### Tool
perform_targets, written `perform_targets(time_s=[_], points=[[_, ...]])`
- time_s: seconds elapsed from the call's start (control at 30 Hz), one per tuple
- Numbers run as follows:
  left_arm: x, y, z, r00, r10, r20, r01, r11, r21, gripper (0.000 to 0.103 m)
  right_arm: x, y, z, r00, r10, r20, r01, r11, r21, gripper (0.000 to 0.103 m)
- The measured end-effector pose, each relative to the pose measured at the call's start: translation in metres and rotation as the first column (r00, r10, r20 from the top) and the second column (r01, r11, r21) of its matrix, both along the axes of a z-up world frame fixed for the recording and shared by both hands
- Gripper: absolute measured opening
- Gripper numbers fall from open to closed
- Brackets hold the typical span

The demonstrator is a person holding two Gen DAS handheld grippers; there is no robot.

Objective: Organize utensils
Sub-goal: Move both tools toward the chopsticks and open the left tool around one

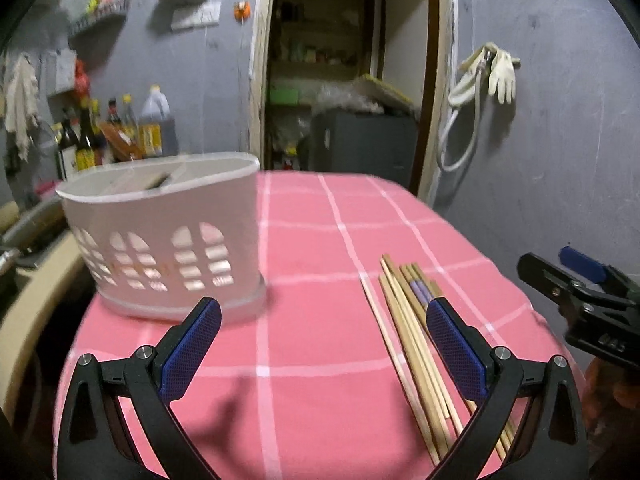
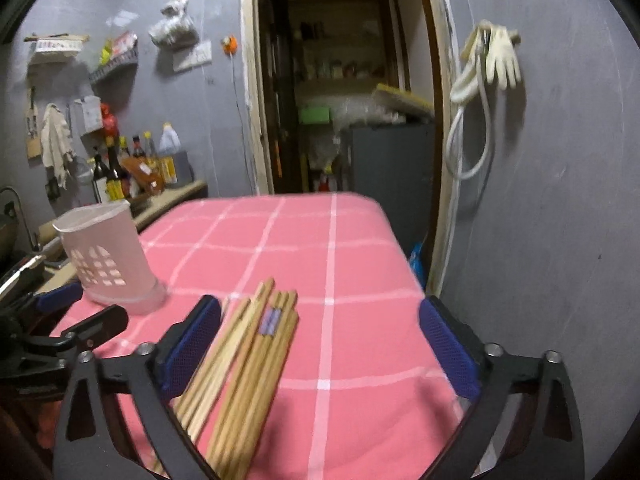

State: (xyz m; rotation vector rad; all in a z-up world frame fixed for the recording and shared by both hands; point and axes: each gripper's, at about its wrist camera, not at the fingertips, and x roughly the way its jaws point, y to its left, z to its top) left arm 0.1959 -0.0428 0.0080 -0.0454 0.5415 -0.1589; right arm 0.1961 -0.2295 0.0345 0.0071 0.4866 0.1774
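Several wooden chopsticks (image 1: 408, 332) lie in a loose bundle on the pink checked tablecloth (image 1: 312, 264); they also show in the right wrist view (image 2: 248, 364). A white perforated utensil basket (image 1: 164, 232) stands upright at the table's left; it shows small in the right wrist view (image 2: 106, 252). My left gripper (image 1: 320, 344) is open and empty, above the cloth between basket and chopsticks. My right gripper (image 2: 320, 348) is open and empty, with the chopsticks beside its left finger. It also shows in the left wrist view (image 1: 576, 292) at the right edge.
A counter (image 2: 168, 200) with several sauce bottles (image 1: 120, 128) stands left of the table. An open doorway (image 1: 344, 80) lies behind the table. A grey wall (image 2: 540, 200) with hanging gloves (image 1: 500, 72) and a hose is at the right. The table's right edge (image 2: 404, 256) drops off.
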Motion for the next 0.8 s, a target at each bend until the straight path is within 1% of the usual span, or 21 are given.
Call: perform_targets(time_s=[0.03, 0.1, 0.13, 0.17, 0.23, 0.3, 0.37, 0.4, 0.43, 0.47, 0.5, 0.63, 0.73, 0.8], points=[[0.003, 0.001, -0.002, 1.000, -0.004, -0.015, 0.004, 1.000, -0.007, 0.100, 0.005, -0.001, -0.003, 1.000, -0.001, -0.027, 0.001, 1.000, 0.002, 0.085], [0.009, 0.001, -0.005, 0.999, -0.012, -0.047, 0.011, 1.000, -0.019, 0.099, 0.014, -0.002, -0.009, 0.997, 0.007, -0.080, -0.006, 1.000, 0.008, 0.081], [0.013, 0.001, -0.008, 0.997, -0.020, -0.069, 0.018, 1.000, -0.024, 0.098, 0.018, -0.002, -0.012, 0.994, 0.017, -0.105, -0.016, 1.000, 0.013, 0.076], [0.014, 0.001, -0.009, 0.996, -0.026, -0.084, 0.023, 0.999, -0.028, 0.096, 0.020, -0.002, -0.013, 0.992, 0.026, -0.125, -0.024, 1.000, 0.016, 0.074], [0.018, 0.002, -0.012, 0.992, -0.041, -0.122, 0.036, 0.999, -0.040, 0.091, 0.024, -0.002, -0.017, 0.987, 0.040, -0.153, -0.037, 0.999, 0.018, 0.063], [0.023, 0.001, -0.014, 0.986, -0.059, -0.156, 0.051, 0.997, -0.052, 0.080, 0.028, 0.000, -0.020, 0.981, 0.052, -0.185, -0.050, 0.999, 0.018, 0.059], [0.029, 0.000, -0.019, 0.981, -0.071, -0.183, 0.062, 0.997, -0.055, 0.075, 0.034, 0.000, -0.024, 0.973, 0.064, -0.222, -0.061, 0.998, 0.022, 0.054], [0.032, 0.000, -0.020, 0.977, -0.078, -0.201, 0.067, 0.996, -0.059, 0.071, 0.036, 0.001, -0.026, 0.970, 0.069, -0.234, -0.065, 0.998, 0.024, 0.050], [0.034, -0.001, -0.022, 0.972, -0.086, -0.217, 0.074, 0.995, -0.064, 0.068, 0.038, 0.001, -0.027, 0.966, 0.075, -0.249, -0.071, 0.997, 0.025, 0.048], [0.037, 0.000, -0.022, 0.968, -0.093, -0.232, 0.079, 0.994, -0.069, 0.062, 0.040, 0.002, -0.029, 0.961, 0.081, -0.263, -0.077, 0.997, 0.025, 0.047], [0.039, 0.000, -0.023, 0.964, -0.099, -0.246, 0.084, 0.994, -0.071, 0.059, 0.041, 0.002, -0.031, 0.958, 0.086, -0.272, -0.083, 0.996, 0.023, 0.045], [0.047, -0.003, -0.028, 0.946, -0.122, -0.301, 0.104, 0.992, -0.074, 0.050, 0.044, 0.008, -0.036, 0.944, 0.110, -0.313, -0.112, 0.994, 0.010, 0.041], [0.051, -0.006, -0.028, 0.941, -0.136, -0.311, 0.121, 0.990, -0.067, 0.045, 0.046, 0.011, -0.040, 0.935, 0.110, -0.338, -0.118, 0.993, -0.003, 0.039], [0.052, -0.014, -0.031, 0.939, -0.135, -0.317, 0.122, 0.991, -0.060, 0.038, 0.049, 0.011, -0.042, 0.930, 0.110, -0.351, -0.121, 0.993, -0.009, 0.038]])
